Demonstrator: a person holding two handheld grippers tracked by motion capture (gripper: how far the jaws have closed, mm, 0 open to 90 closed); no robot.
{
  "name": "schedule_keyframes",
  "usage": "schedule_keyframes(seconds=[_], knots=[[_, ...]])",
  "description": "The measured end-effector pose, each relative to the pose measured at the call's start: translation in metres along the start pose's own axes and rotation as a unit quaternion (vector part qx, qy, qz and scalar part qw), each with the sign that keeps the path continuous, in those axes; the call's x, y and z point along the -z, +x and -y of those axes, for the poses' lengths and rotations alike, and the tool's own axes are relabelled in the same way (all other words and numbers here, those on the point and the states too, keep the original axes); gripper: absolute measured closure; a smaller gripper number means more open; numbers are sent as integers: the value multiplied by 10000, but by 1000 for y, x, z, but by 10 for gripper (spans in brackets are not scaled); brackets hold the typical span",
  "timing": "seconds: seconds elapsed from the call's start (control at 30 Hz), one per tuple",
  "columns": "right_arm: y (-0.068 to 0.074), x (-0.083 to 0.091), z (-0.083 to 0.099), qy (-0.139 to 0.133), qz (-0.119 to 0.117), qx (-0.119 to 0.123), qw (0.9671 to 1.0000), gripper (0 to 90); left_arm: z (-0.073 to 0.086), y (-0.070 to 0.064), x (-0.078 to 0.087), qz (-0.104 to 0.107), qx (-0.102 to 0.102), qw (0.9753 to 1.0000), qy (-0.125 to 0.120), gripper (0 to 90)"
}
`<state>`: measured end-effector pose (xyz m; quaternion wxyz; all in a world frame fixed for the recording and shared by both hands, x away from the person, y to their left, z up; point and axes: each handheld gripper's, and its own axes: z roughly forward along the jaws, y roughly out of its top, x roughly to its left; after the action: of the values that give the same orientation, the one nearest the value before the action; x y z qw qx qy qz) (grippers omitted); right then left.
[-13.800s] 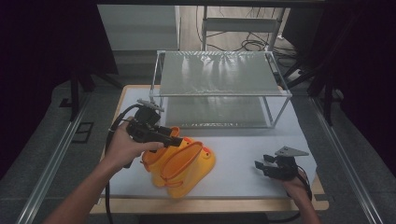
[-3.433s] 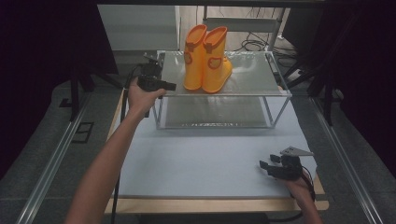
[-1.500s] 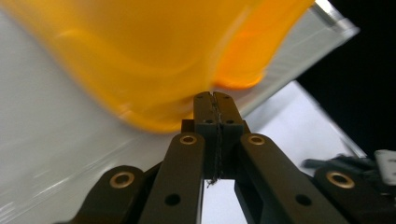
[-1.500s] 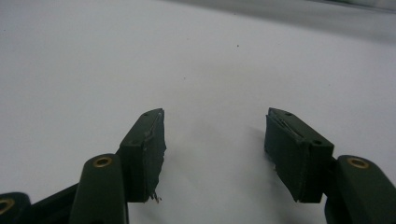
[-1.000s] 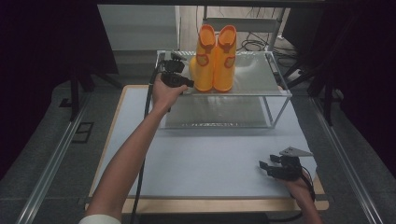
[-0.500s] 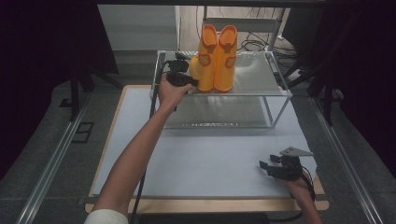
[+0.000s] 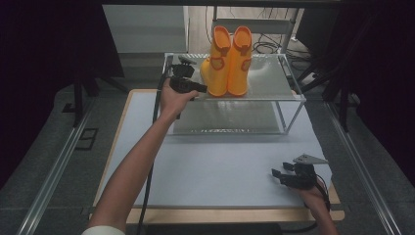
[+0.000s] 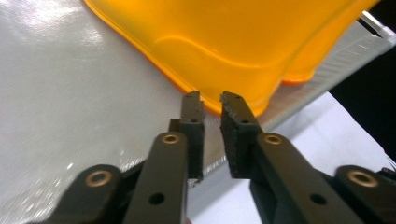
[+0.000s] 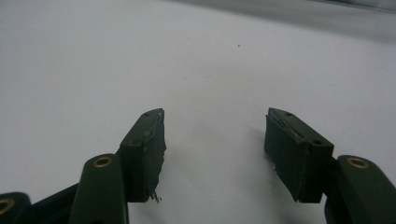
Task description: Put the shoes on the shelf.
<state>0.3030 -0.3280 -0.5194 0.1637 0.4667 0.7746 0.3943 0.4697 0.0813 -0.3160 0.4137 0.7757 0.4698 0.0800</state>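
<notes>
My left tool (image 7: 198, 88) is up at the near left corner of the rack's (image 7: 288, 85) top shelf, its tips at the toe of the left boot. The pair of orange rubber boots (image 7: 230, 61) stands upright on that shelf, side by side and touching, toes toward me, shafts tall with darker orange trim at the rims.

In the left gripper view, my left tool (image 8: 209, 106) has its jaws nearly together with only a narrow slit of daylight between the pads, and nothing sits in that slit. The tips reach the rim of the boot sole (image 8: 233, 42), which fills the top of that view above the shiny grey shelf surface (image 8: 70, 93); I cannot tell whether they actually touch the rubber.

My right tool (image 7: 281, 176) rests low at the near right part of the table (image 7: 210, 166), on the pale mat, well apart from the rack. In the right gripper view its jaws stand wide and released (image 9: 215, 154), with only the bare white mat (image 9: 140, 56) between them.

My left arm (image 7: 142, 156) stretches long across the table to reach the shelf.
</notes>
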Motion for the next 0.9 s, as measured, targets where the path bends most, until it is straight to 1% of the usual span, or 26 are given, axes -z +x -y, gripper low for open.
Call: schedule_keyframes(seconds=[0.03, 0.07, 0.1, 0.2, 0.23, 0.37, 0.47, 0.53, 0.63, 0.8, 0.9], knots=[[0, 0, 0, 1, -3, -7, 10000, 382, 2, -1, 4, 37, -58, 10000, -7, 719], [0, 0, 0, 4, 5, -5, 10000, 382, 4, -2, 8, 91, -116, 9999, -10, 649], [0, 0, 0, 4, 5, -5, 10000, 382, 6, -2, 13, 159, -165, 9997, -3, 649], [0, 0, 0, 1, 12, 7, 10000, 383, 14, -4, 28, 301, -225, 9992, -108, 567], [0, 0, 0, 1, 12, 7, 10000, 383, 17, -4, 32, 368, -275, 9989, -127, 567], [0, 0, 0, 1, 2, -13, 10000, 384, 31, -6, 49, 553, -402, 9974, -229, 522], [-1, 0, 0, 4, -12, -33, 10000, 384, 44, -6, 59, 642, -461, 9964, -315, 500], [-1, 0, 0, 5, -10, -34, 10000, 385, 53, -6, 64, 642, -506, 9960, -356, 494], [-1, 0, 0, 5, -10, -34, 10000, 385, 68, -6, 71, 636, -596, 9956, -355, 483], [-1, 0, 0, -2, -22, -53, 10000, 385, 94, -1, 78, 706, -652, 9950, -273, 454], [-1, 0, 0, -3, -23, -56, 10000, 385, 112, 3, 79, 710, -616, 9953, -246, 448]])
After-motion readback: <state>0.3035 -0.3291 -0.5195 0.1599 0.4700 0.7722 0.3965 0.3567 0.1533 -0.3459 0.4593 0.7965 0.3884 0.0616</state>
